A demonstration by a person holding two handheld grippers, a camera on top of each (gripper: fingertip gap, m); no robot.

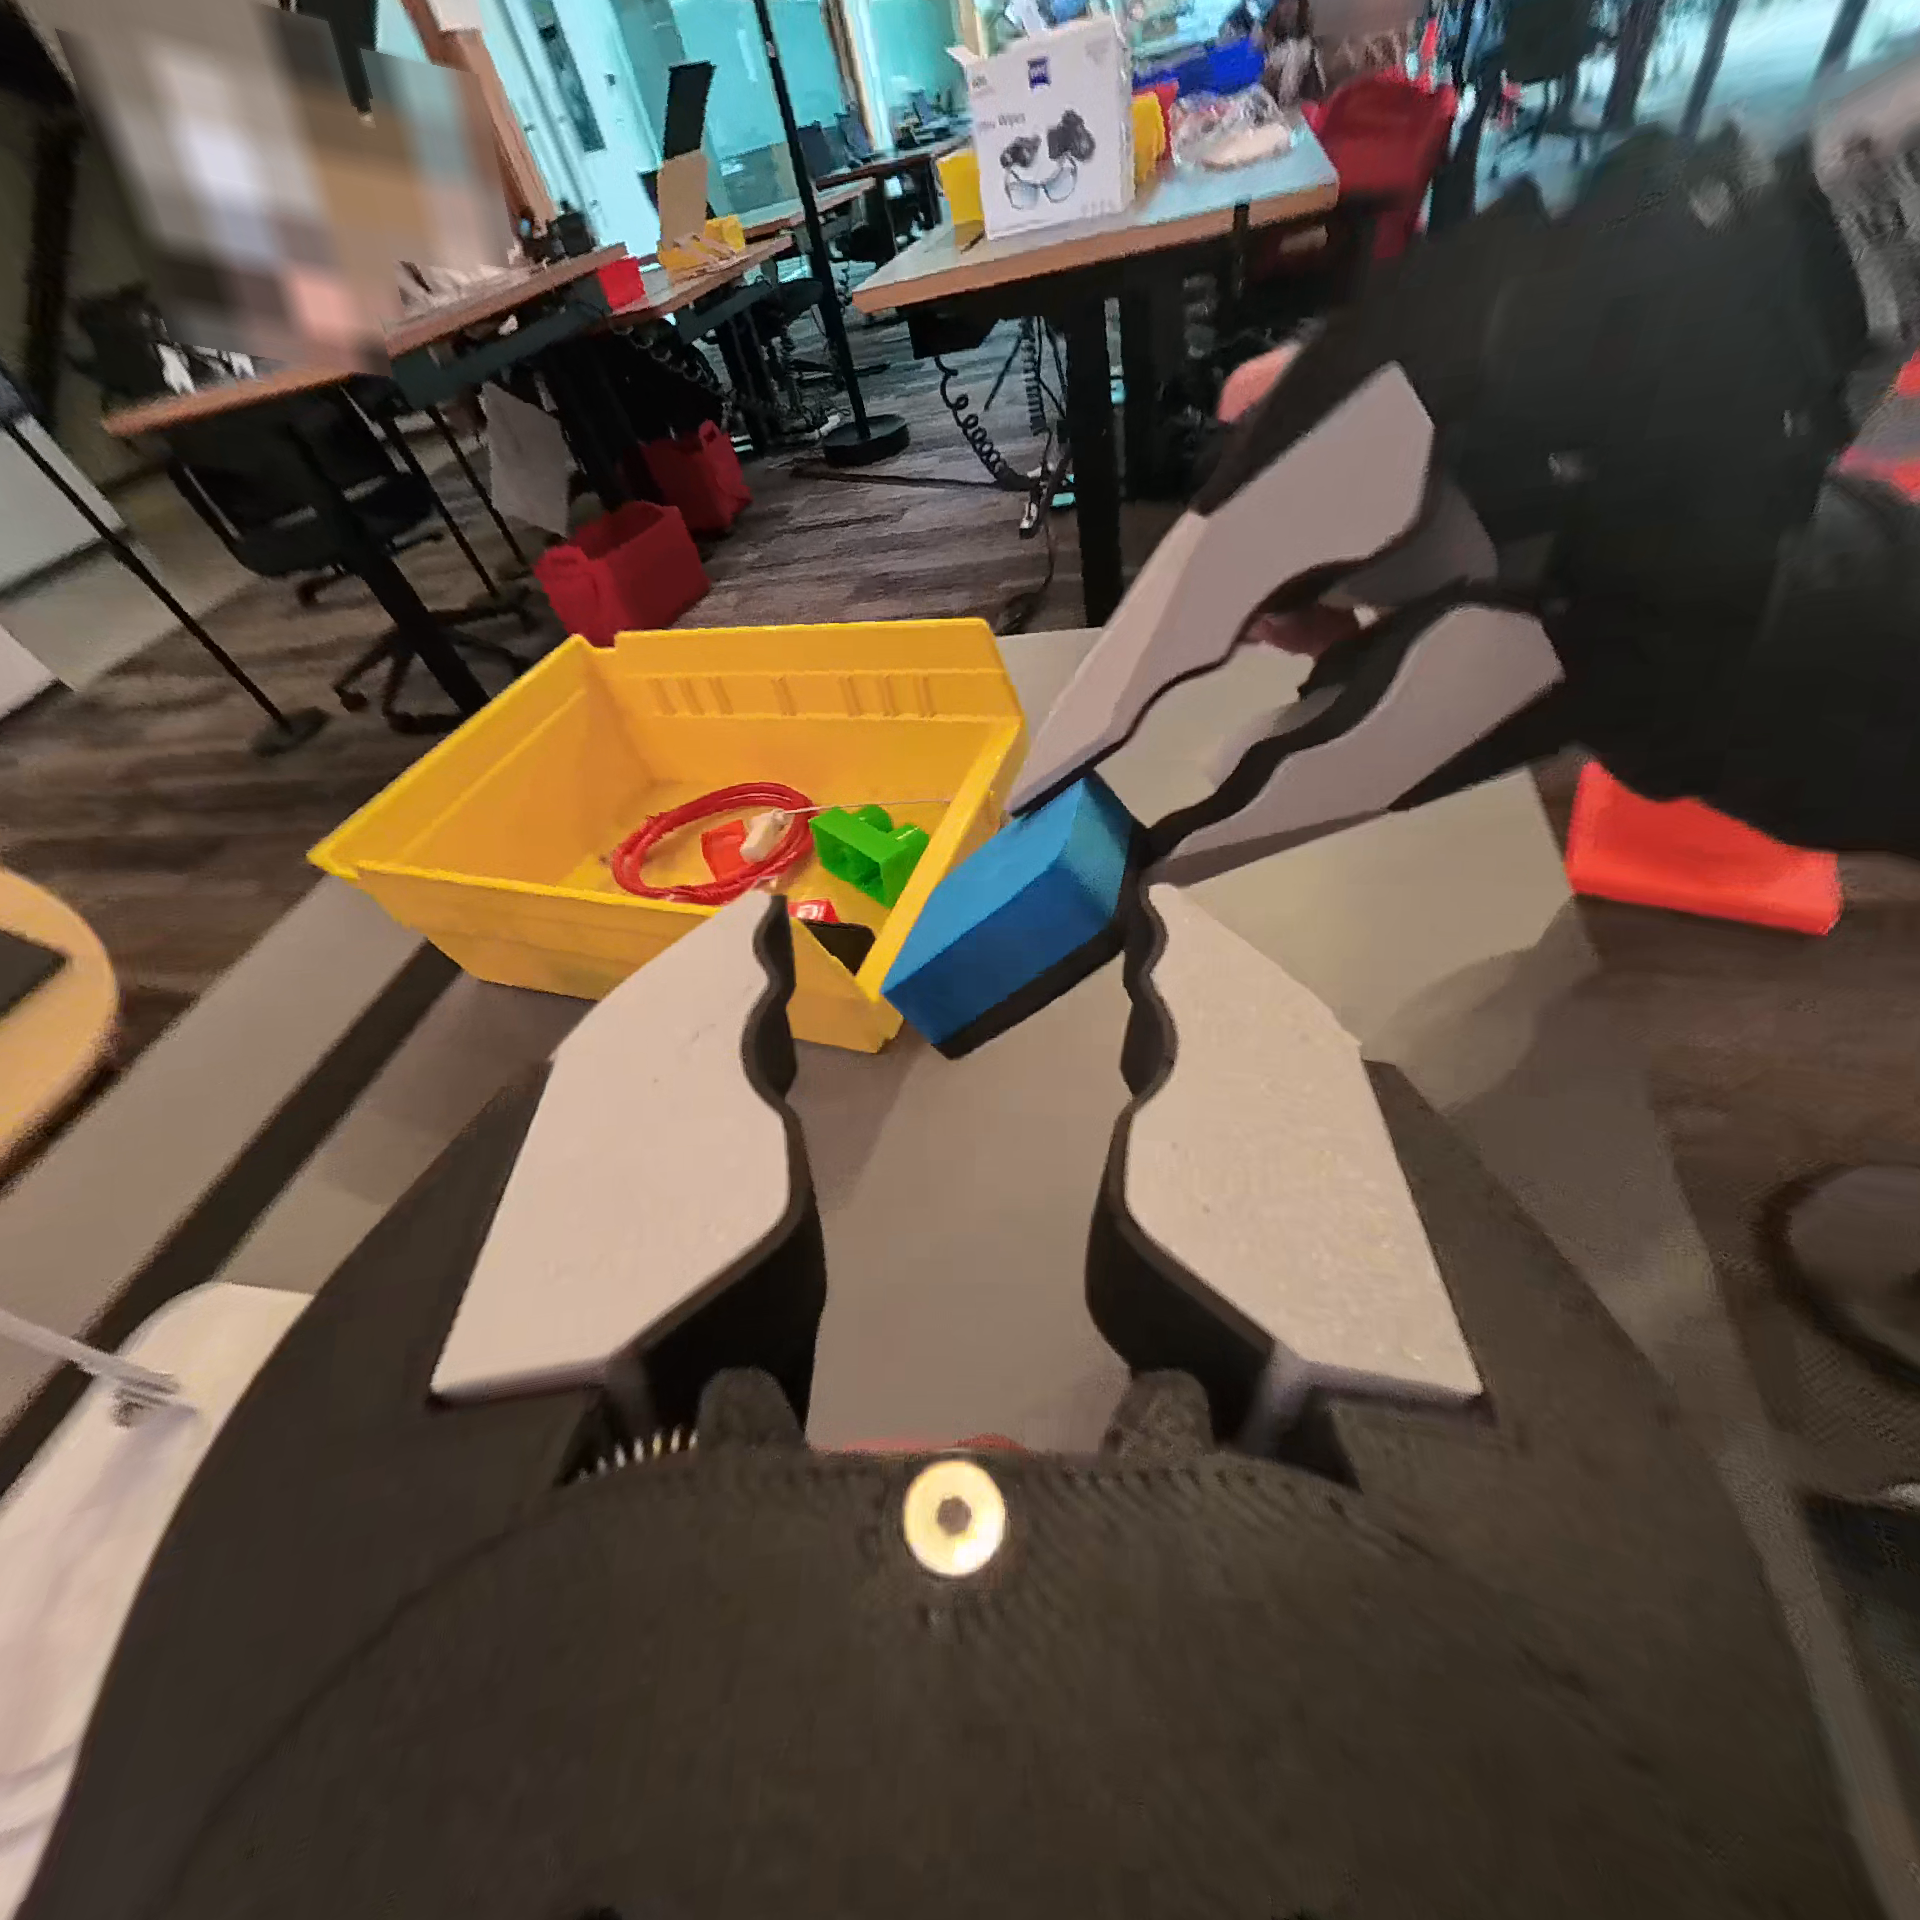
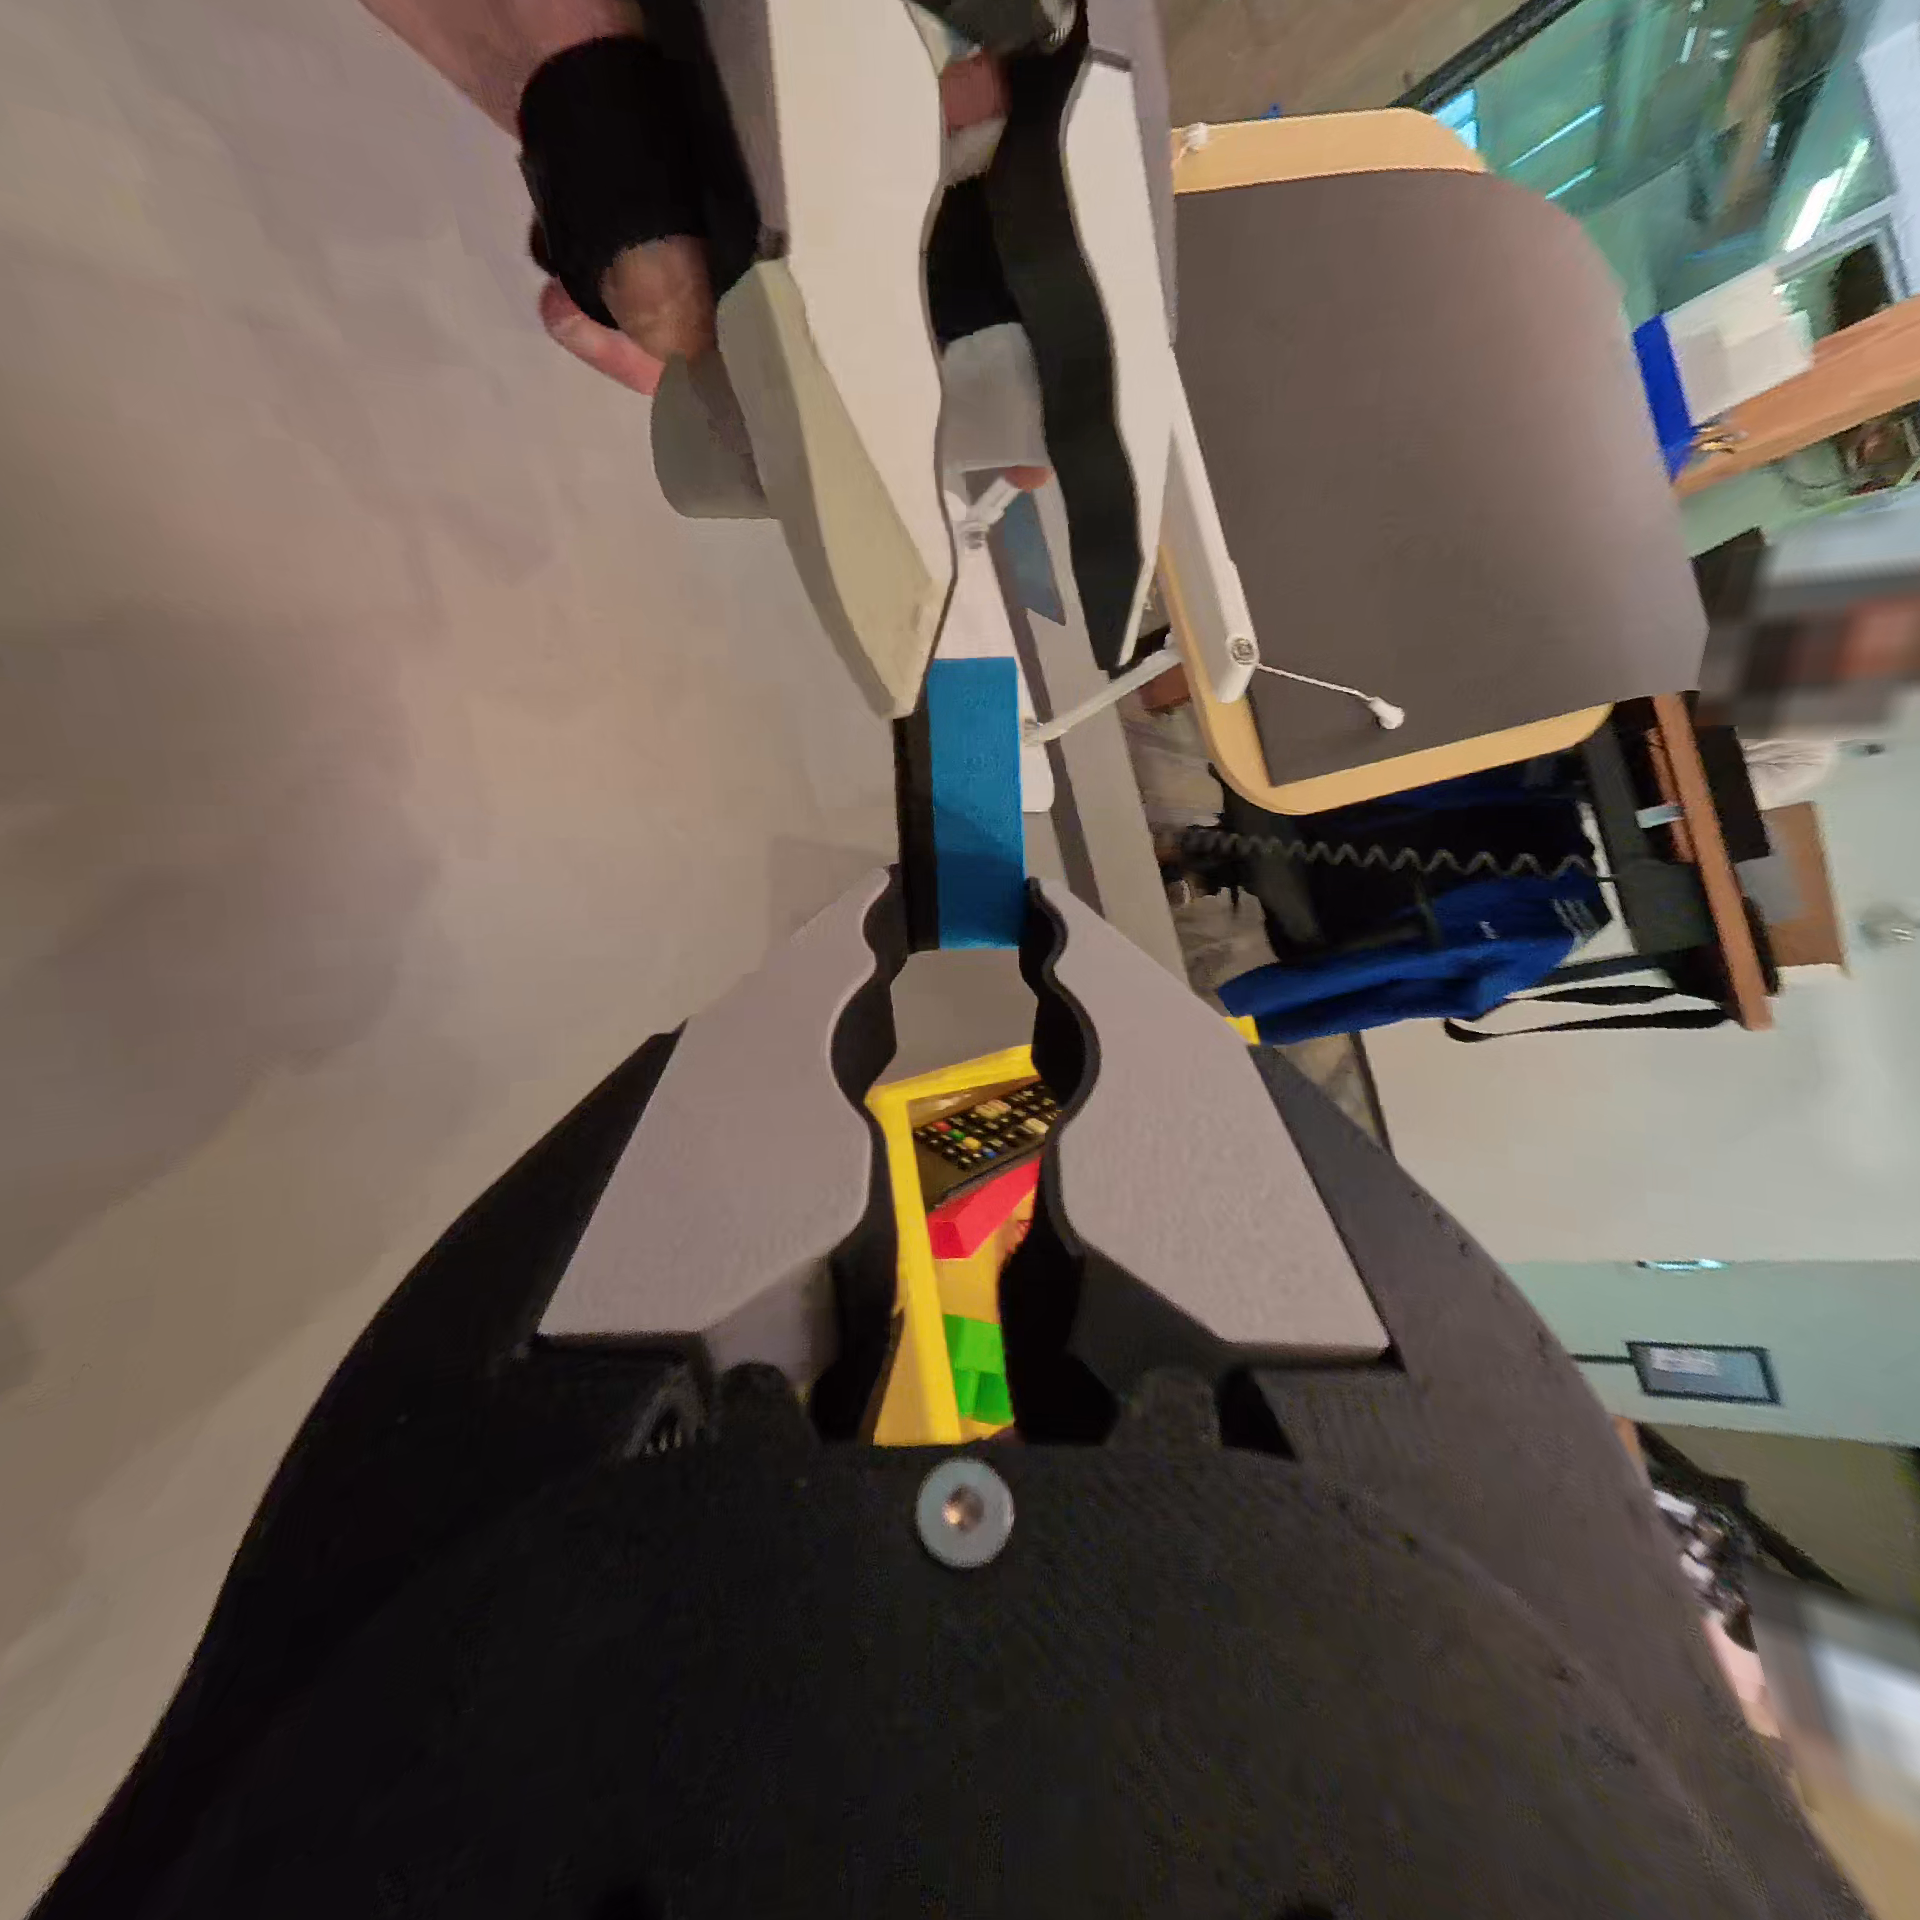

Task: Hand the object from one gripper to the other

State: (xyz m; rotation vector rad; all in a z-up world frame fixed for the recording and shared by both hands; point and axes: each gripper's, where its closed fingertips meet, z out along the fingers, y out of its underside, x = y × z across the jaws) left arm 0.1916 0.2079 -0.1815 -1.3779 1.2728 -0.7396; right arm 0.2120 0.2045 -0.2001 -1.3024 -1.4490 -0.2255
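Handover is midway, I judge: my right tongs pinch one end of the blue block, in the air over the near corner of the yellow bin. My left tongs are spread wide, tips at the block's other end, not yet clamped. Left to do: close left, release right. Table edge lies close; open room toward me.
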